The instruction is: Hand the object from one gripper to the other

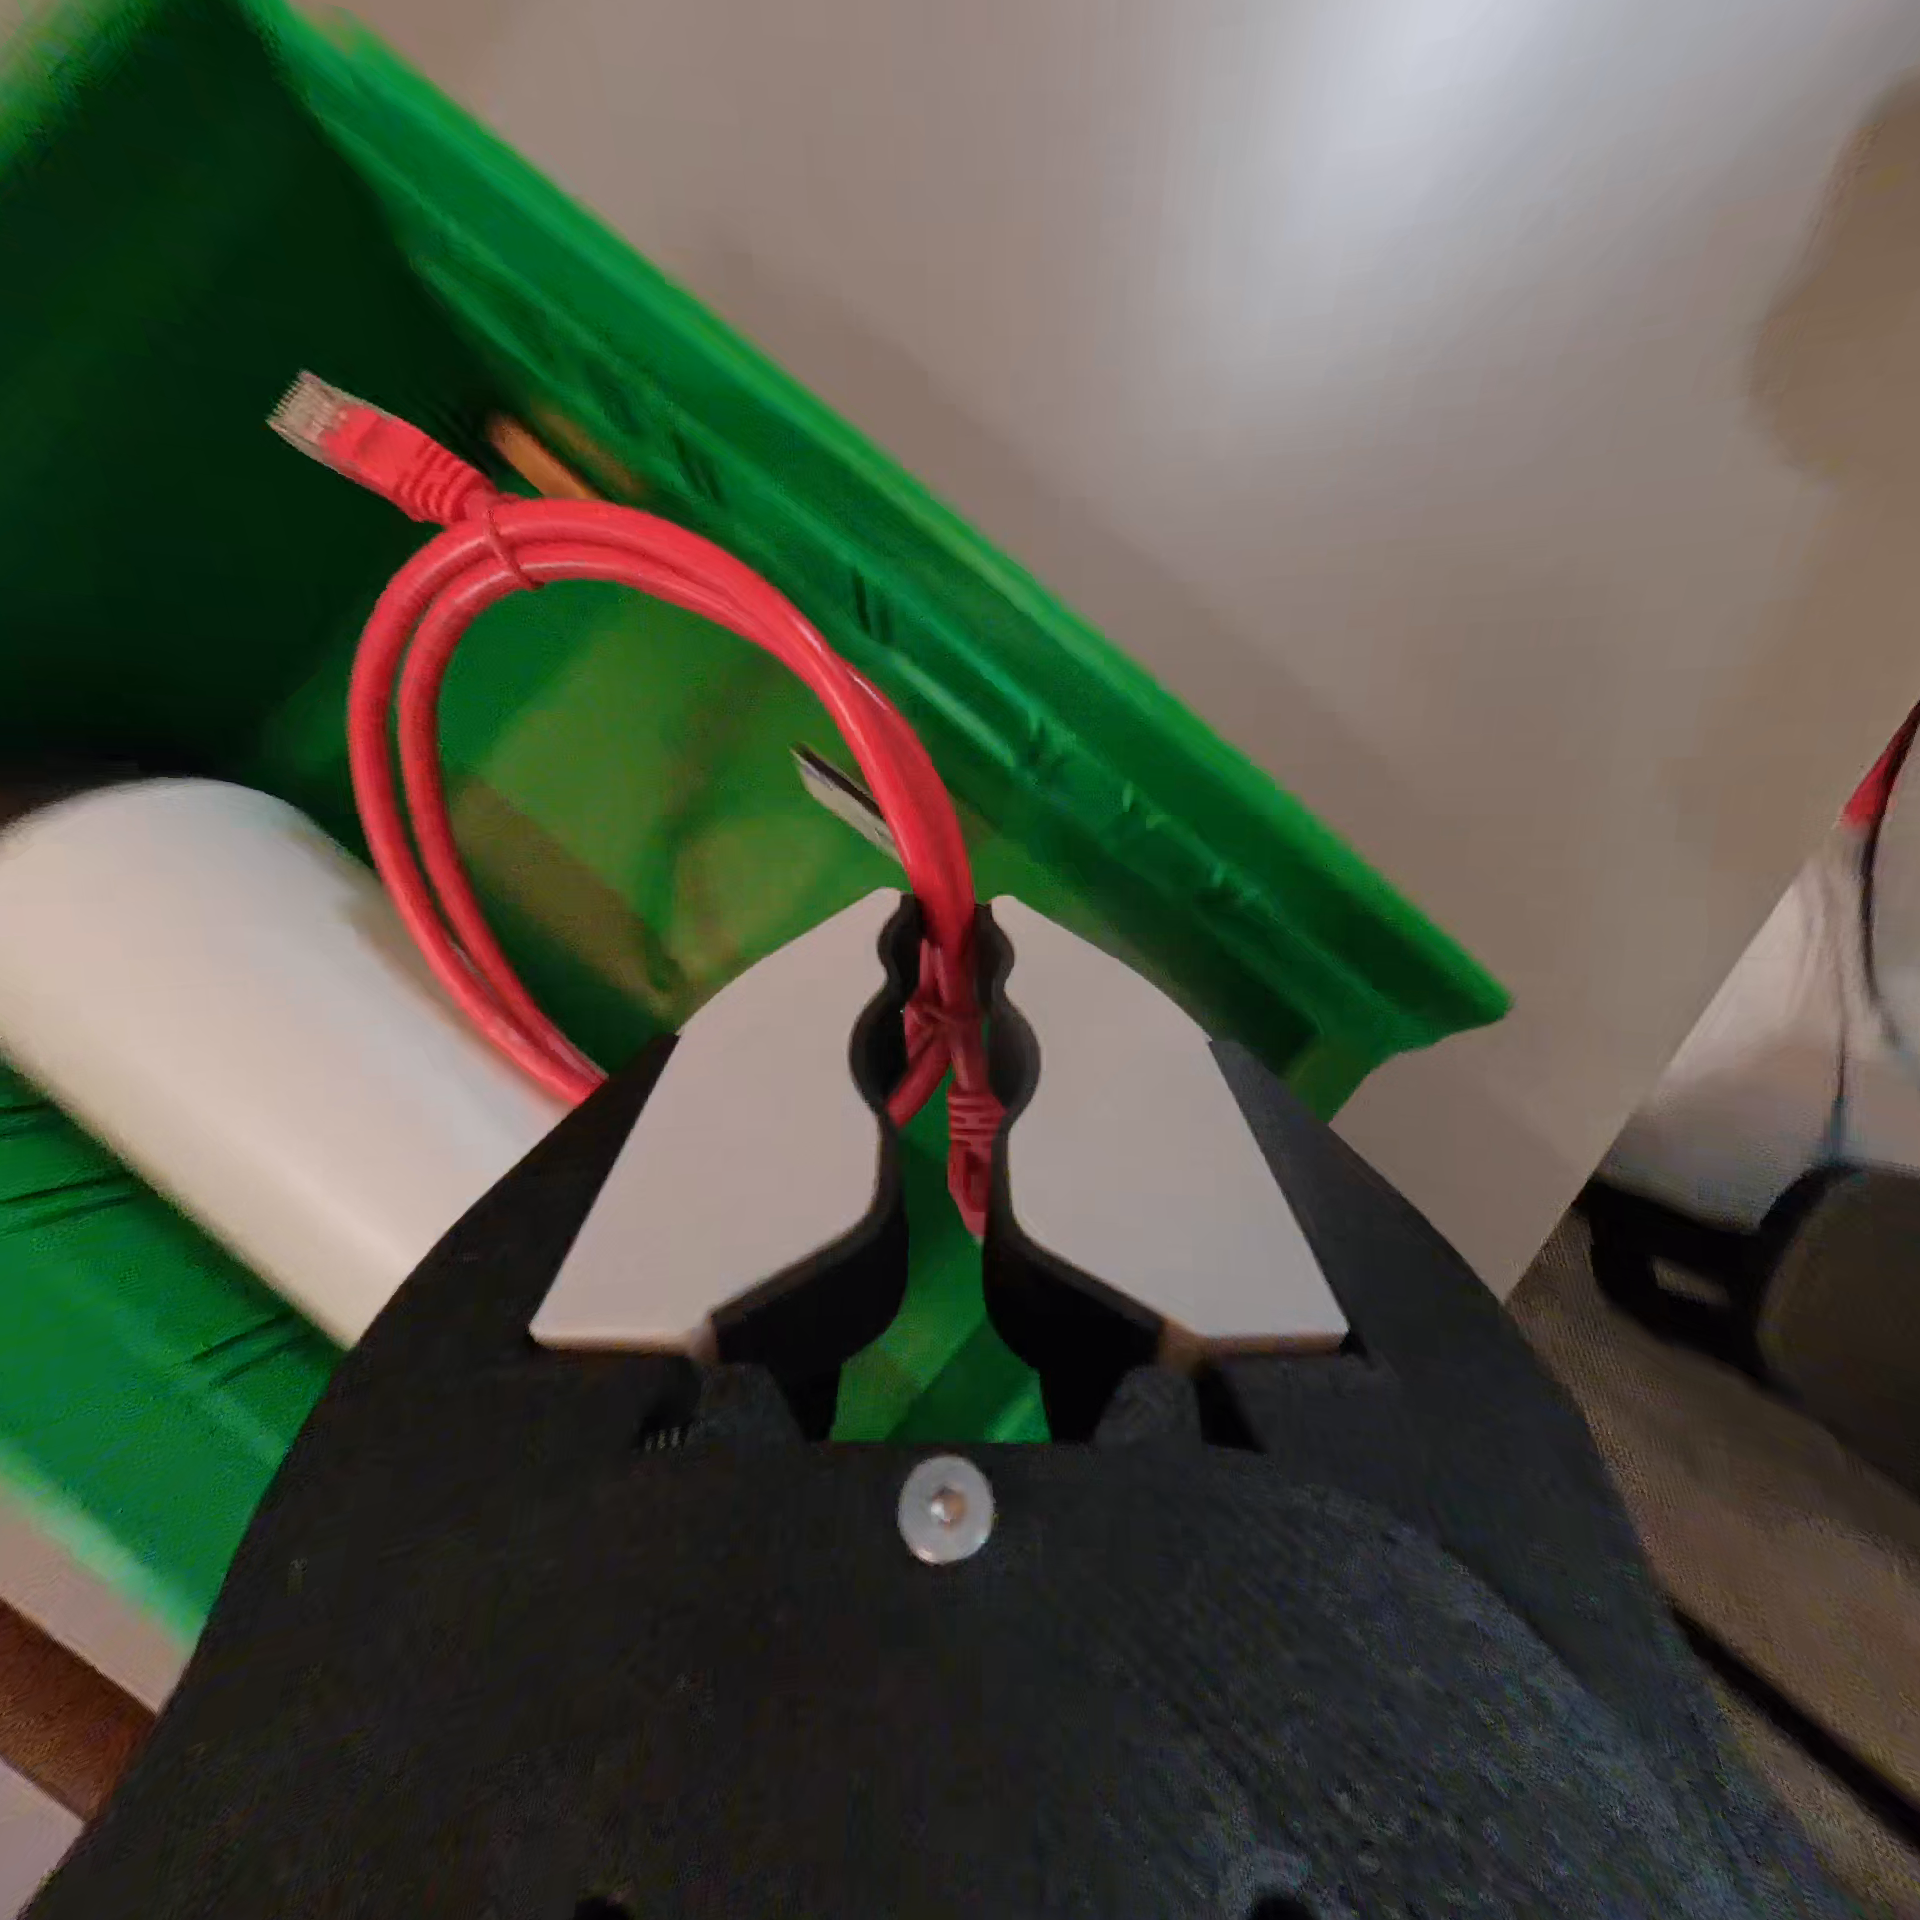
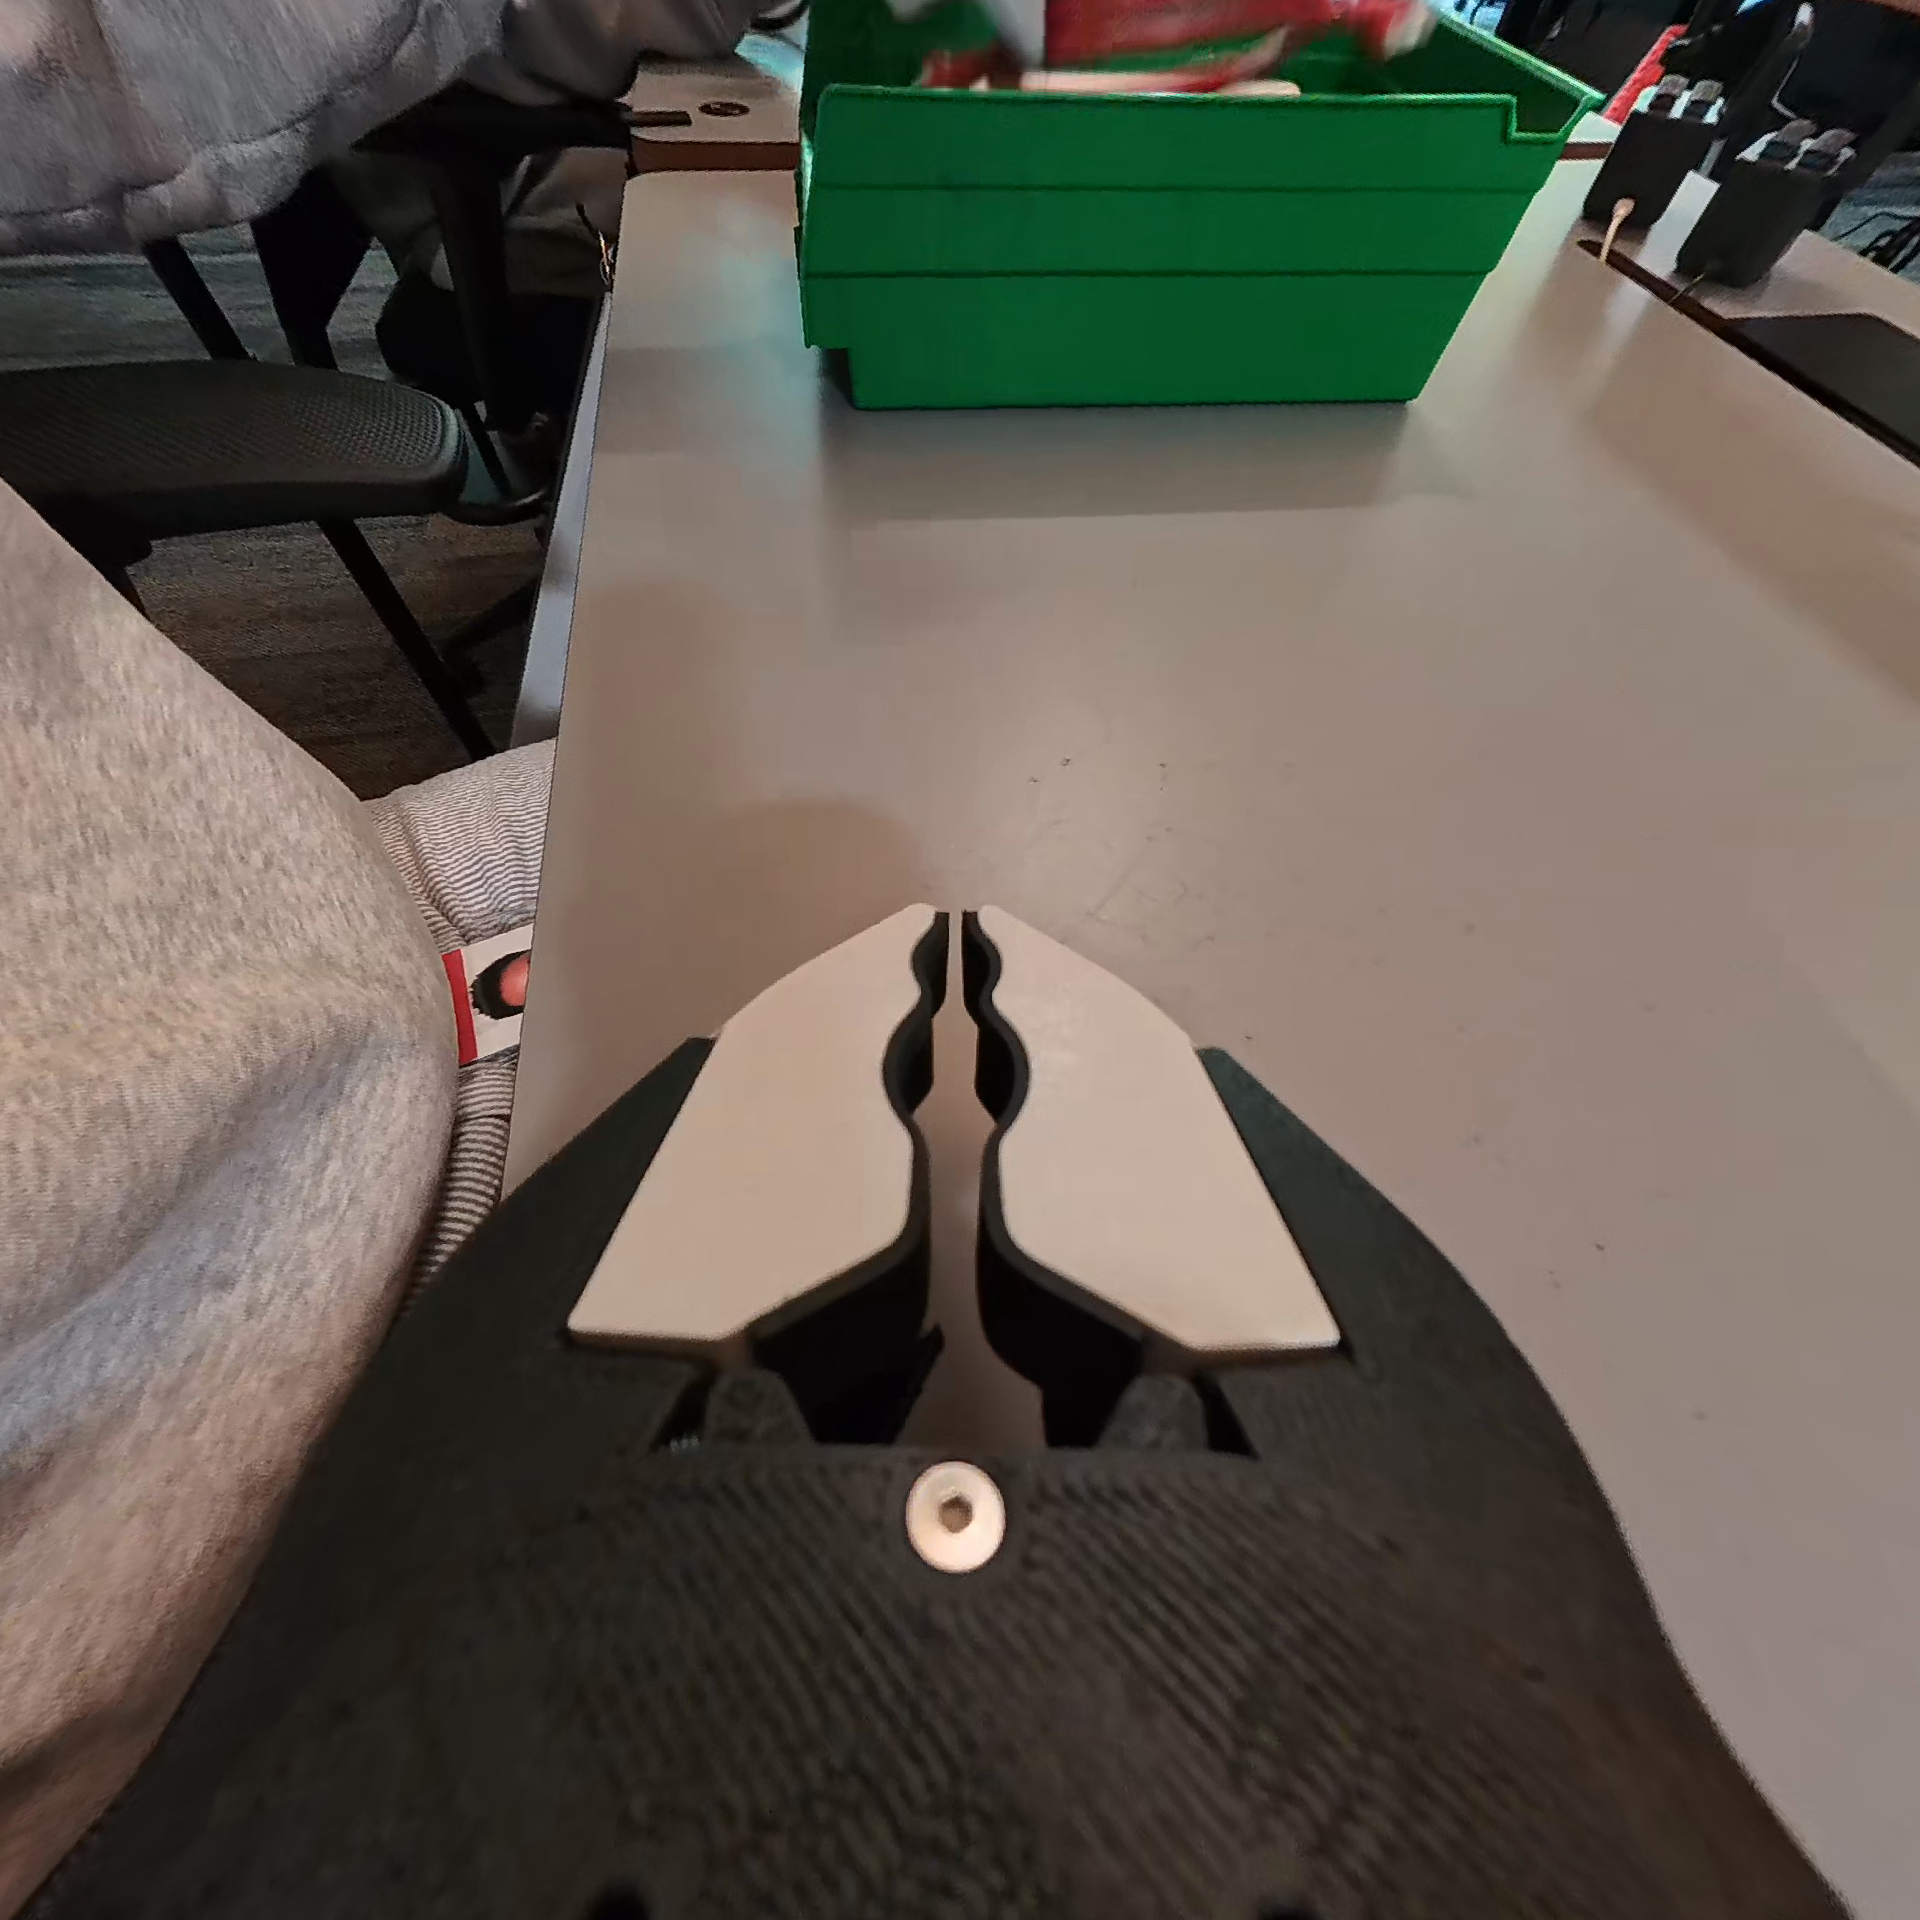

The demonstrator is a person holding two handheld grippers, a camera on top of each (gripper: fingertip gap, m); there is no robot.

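— Between my left gripper's [image 1: 940,1023] closed jaws sits the tied neck of the red ethernet cable [image 1: 665,623]; pickup done, I'd judge.

— And the handover?

— Not begun: my right gripper [image 2: 956,1023] is nearly shut, empty, over the grey table [image 2: 1351,675].

— Cable's lie?

— Loop reaches away over the green bin [image 1: 935,644], plug [image 1: 312,410] farthest, pointing up-left.

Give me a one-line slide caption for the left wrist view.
Left gripper shut on a coiled red network cable, held over a green bin.
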